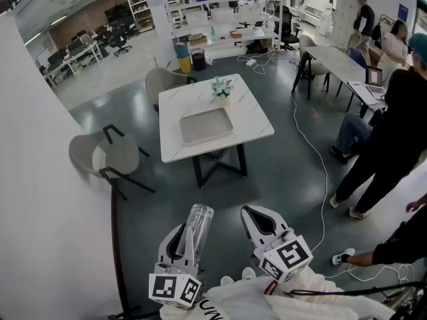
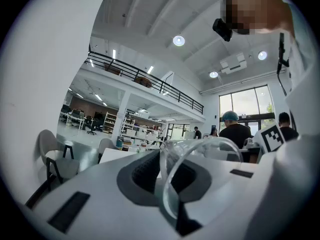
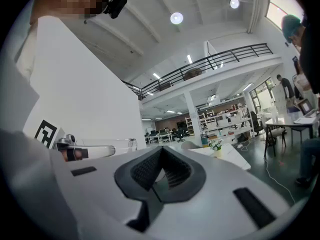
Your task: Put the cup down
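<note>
Here, the left claw [image 1: 189, 240] [image 2: 167, 176] is pinching a clear plastic cup [image 1: 198, 227] [image 2: 200, 156], its two jaws pressed against the cup's sides. The cup lies nearly along the jaws, and its far round end points toward 12 o'clock in the head view. In the left gripper view that end shows as a see-through ring just past the dark pads [image 2: 145, 171]. The cup is in the air over the grey floor [image 1: 280, 172], touching nothing but the claw.

Just beside it, at 3 o'clock, the right claw [image 1: 257, 217] [image 3: 161, 171] holds nothing. Its jaws are pressed together, and the dark ribbed pads [image 3: 145, 169] meet at their tips.

At 12 o'clock from both claws, and well apart from them, stands a white square worktop [image 1: 250, 122] [image 3: 235, 156] on dark crossed legs. A shallow grey tray [image 1: 207, 127] lies near its middle. A small pot of flowers [image 1: 222, 89] [image 3: 216, 146] stands just beyond the tray, toward the far edge.

At 10 o'clock a grey chair [image 1: 107, 155] [image 2: 50, 151] stands next to a white wall. A second grey chair [image 1: 163, 80] sits by the worktop's far left corner.

At 2 o'clock a white cable [image 1: 319, 159] runs across the floor. A person in black [image 1: 393, 135] stands beyond it.
</note>
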